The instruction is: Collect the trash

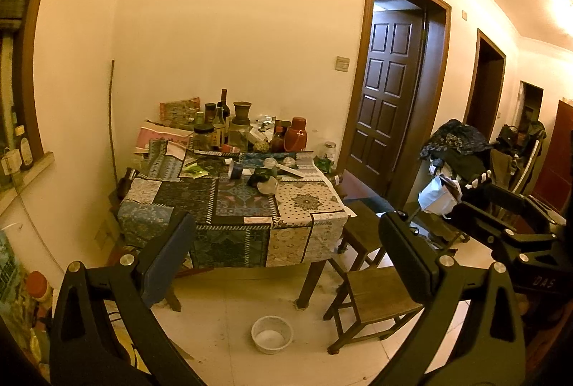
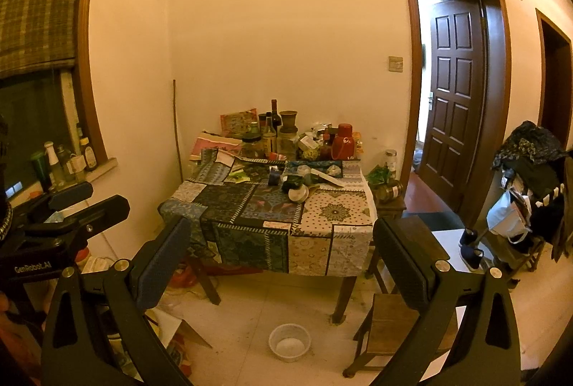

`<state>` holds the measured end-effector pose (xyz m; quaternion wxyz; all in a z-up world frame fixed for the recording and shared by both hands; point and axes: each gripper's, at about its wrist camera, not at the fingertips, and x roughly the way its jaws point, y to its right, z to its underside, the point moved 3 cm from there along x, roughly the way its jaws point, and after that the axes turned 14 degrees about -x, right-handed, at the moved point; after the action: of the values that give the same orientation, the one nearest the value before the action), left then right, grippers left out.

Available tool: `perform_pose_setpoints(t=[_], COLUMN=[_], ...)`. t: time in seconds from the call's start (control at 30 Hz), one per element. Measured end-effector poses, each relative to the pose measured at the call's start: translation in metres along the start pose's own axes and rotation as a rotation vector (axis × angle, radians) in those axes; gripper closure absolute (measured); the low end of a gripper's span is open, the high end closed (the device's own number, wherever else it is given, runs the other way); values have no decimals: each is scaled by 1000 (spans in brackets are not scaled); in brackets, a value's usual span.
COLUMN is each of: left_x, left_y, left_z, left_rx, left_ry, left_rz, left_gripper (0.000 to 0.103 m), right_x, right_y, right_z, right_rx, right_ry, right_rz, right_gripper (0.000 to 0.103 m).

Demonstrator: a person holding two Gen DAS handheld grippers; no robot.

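A table (image 1: 304,207) (image 2: 336,210) with a patchwork cloth stands against the far wall, some way ahead of both grippers. Loose litter lies on it: a tipped white cup (image 1: 268,186) (image 2: 298,193), a blue cup (image 1: 235,170), green wrappers (image 1: 195,170) and paper scraps. A small white bin (image 1: 271,334) (image 2: 289,342) sits on the floor in front of the table. My left gripper (image 1: 286,242) is open and empty. My right gripper (image 2: 283,246) is open and empty. Each gripper shows at the edge of the other's view.
Bottles, jars and a red thermos (image 1: 295,134) crowd the table's back. A wooden chair (image 1: 372,300) (image 2: 397,325) stands at the table's right. Open doorway (image 1: 394,88) to the right, a cluttered rack (image 1: 458,153) beyond. Bottles on the window sill (image 2: 71,164) at left.
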<state>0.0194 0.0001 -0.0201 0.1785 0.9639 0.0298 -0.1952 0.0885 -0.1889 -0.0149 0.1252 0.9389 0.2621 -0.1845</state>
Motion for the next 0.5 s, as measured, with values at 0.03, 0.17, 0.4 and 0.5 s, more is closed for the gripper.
perform_pose_setpoints(t=[0.03,0.17,0.4,0.5], left_x=[1,4,14,21], left_y=[-2,1,11,18], left_z=[-2,-1,-4,-5], left_rx=[-3,-2,-2,-3], left_ry=[0,1,0,4], left_rz=[-4,-17,-31,-36], left_gripper=[1,1,1,1], right_x=[0,2,9,13], right_y=[-1,0,15,24], right_z=[-1,-3,0,1], right_rx=[0,2,4,7], right_ry=[0,1,6,11], right_rz=[-3,-14,-26,-33], right_gripper=[2,2,2,2])
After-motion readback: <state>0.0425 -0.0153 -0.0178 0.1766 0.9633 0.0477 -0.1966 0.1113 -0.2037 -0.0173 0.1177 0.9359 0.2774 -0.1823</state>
